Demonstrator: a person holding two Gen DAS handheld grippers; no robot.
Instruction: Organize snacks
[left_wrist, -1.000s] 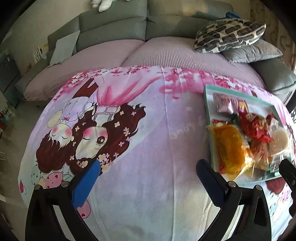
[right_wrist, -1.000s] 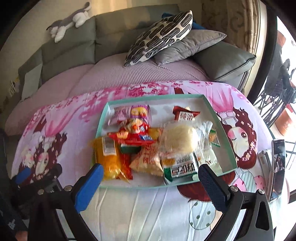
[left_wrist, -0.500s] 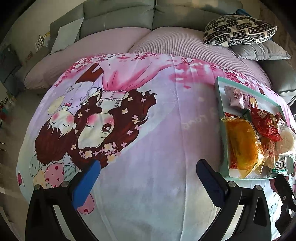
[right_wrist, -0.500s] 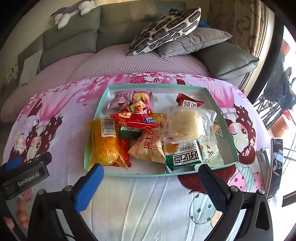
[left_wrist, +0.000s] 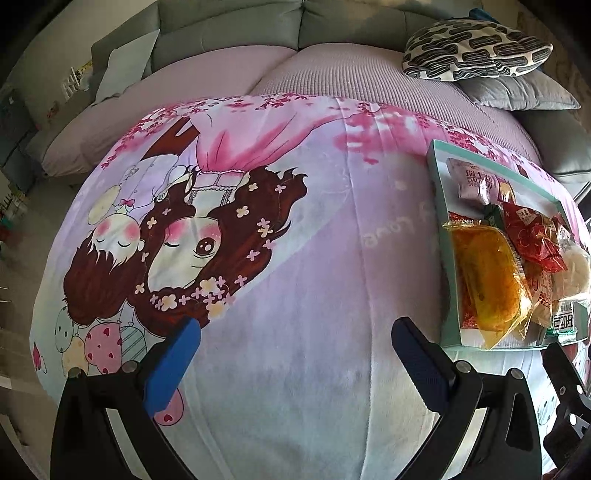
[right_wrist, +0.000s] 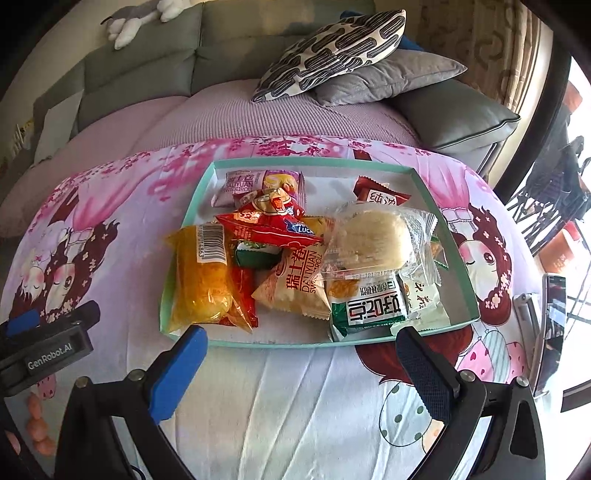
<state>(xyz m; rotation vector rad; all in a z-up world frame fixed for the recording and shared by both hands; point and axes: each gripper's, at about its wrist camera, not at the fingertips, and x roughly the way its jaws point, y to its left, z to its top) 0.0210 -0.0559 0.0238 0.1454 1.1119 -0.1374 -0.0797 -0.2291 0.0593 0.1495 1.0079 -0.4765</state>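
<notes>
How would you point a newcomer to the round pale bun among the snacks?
Find the shallow teal tray on the pink cartoon blanket in front of the sofa. In its right half, on top of the pile, lies the bun: the only snack in clear wrapping with a pale round cake showing; its neighbours are printed packets.

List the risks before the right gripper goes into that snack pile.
1. The orange packet overhangs the tray's left rim; a nudge may tip it onto the cloth.
2. The snacks overlap: the clear-wrapped bun lies on others, so one pull may drag its neighbours.
3. A phone lies just right of the tray, where the open right gripper might knock it.
</notes>
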